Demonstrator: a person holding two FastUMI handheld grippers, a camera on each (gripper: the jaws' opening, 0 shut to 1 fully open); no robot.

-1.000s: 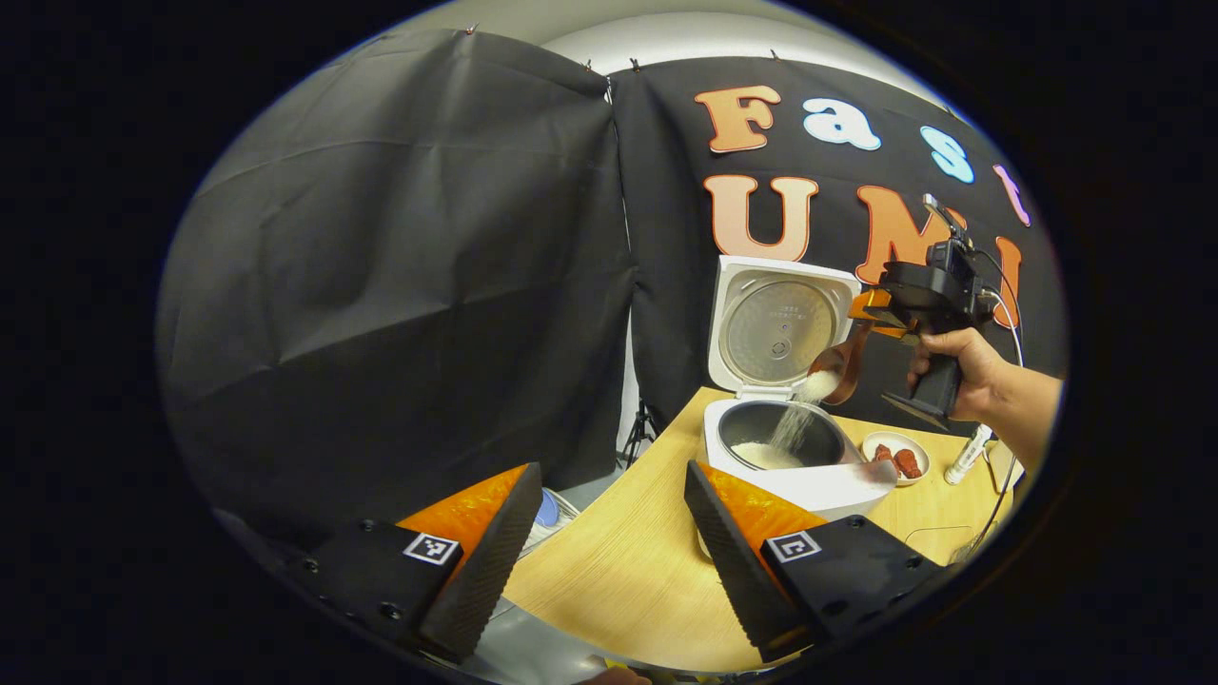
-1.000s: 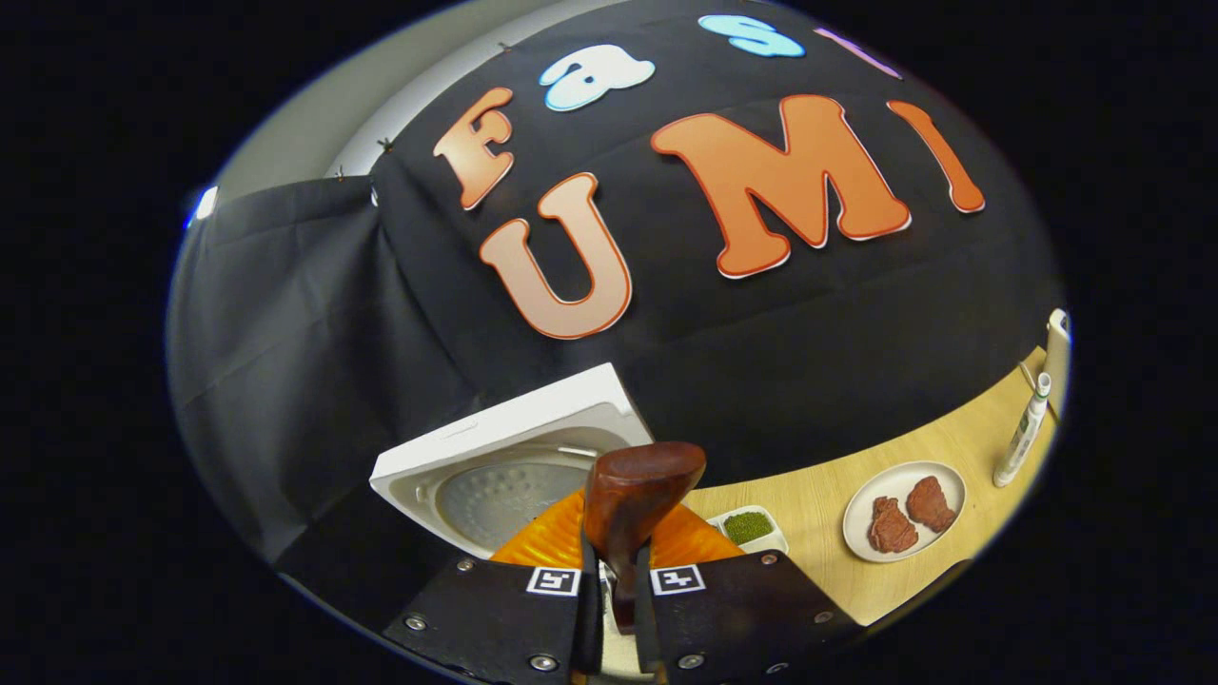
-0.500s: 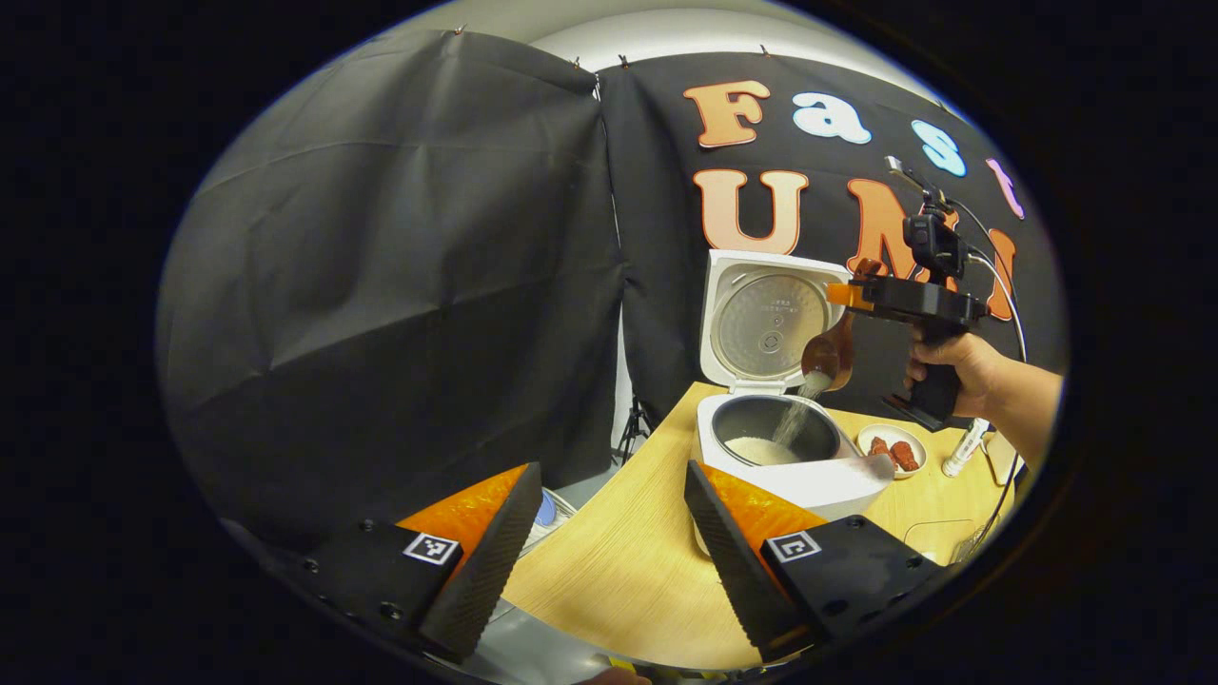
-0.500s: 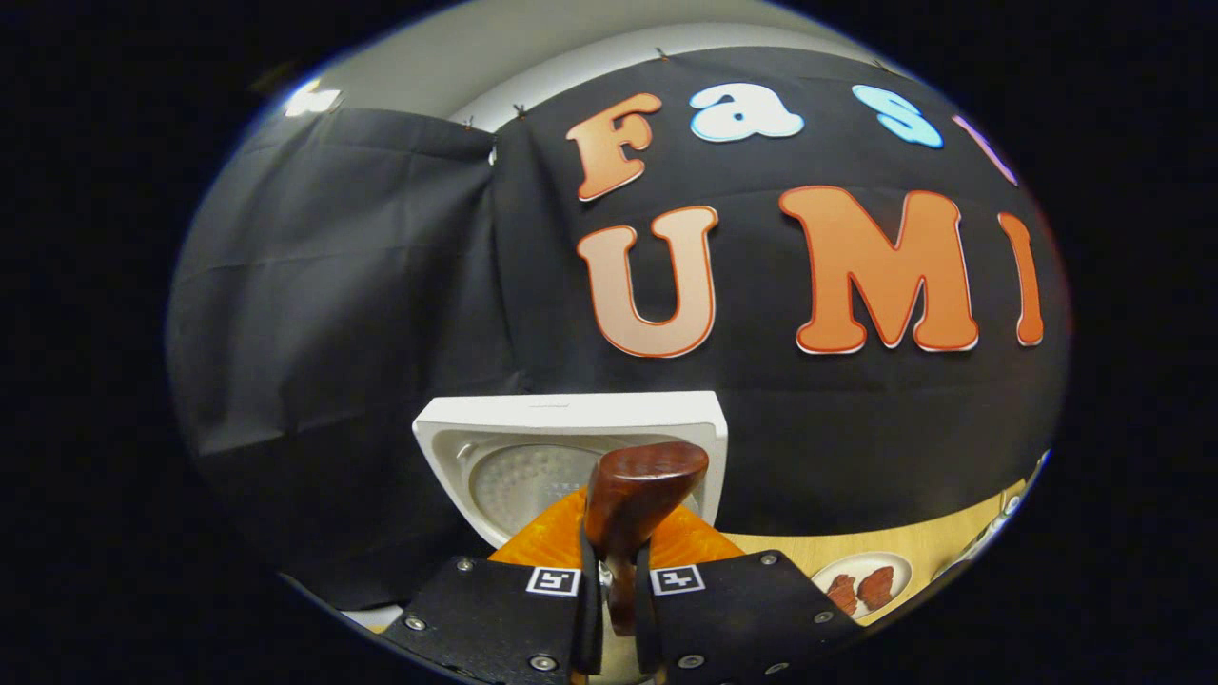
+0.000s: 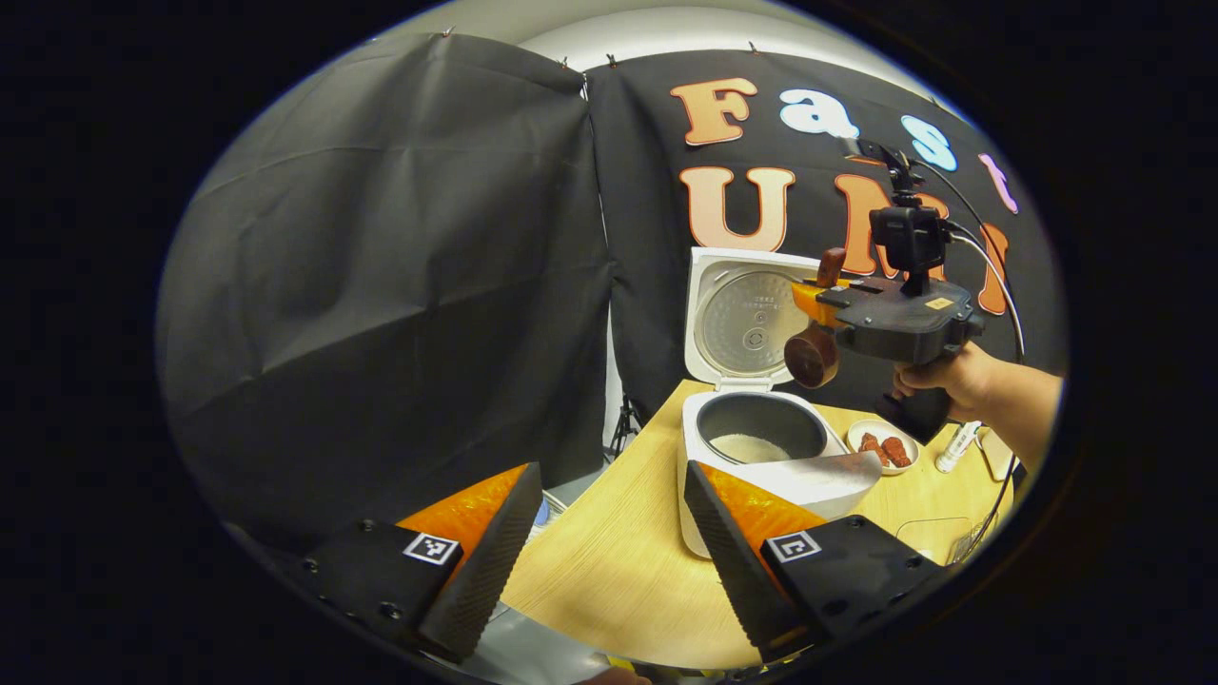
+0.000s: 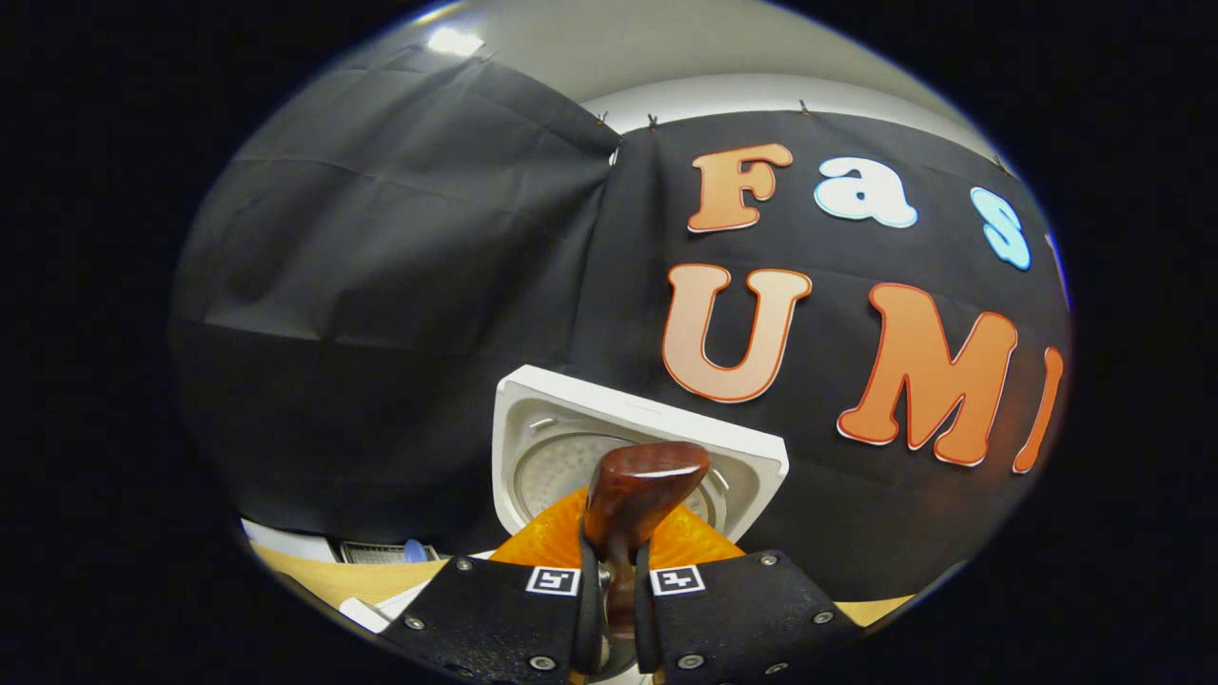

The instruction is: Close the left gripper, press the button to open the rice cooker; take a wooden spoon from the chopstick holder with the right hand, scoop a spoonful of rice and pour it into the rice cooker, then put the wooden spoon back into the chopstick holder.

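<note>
Wooden spoon [image 5: 812, 354] has stopped pouring: a second ago rice was streaming from its bowl into the pot, now no stream, and the bowl sits higher, above and slightly right of the rice cooker [image 5: 761, 447] opening, in front of the raised lid [image 5: 747, 319]. Right gripper [image 5: 820, 297] has levelled out since then; before, it was tipped down toward the pot. The hand [image 5: 942, 376] on its grip is at about the same spot.

Spoon long axis now runs roughly vertical in the left gripper view: bowl at the bottom, handle end poking up above the jaws. Bowl's hollow faces this camera, looks empty. In the right gripper view the handle end [image 6: 642, 490] stands up between the jaws, which are clamped on the handle from both sides.

Pot holds a pale patch of rice [image 5: 749, 445] at the bottom. Cooker stands on the wood-grain counter [image 5: 618, 561], lid fully up.

Left gripper [image 5: 609, 533] is low near the counter's near edge, jaws spread wide, nothing between them, unchanged from earlier frames.

Small plate [image 5: 880, 447] with two reddish pieces is just right of the cooker, a white tube [image 5: 954, 447] beyond it.

Writing: lid's inner plate has small print, too small to read. Square coded markers on the gripper bodies
</note>
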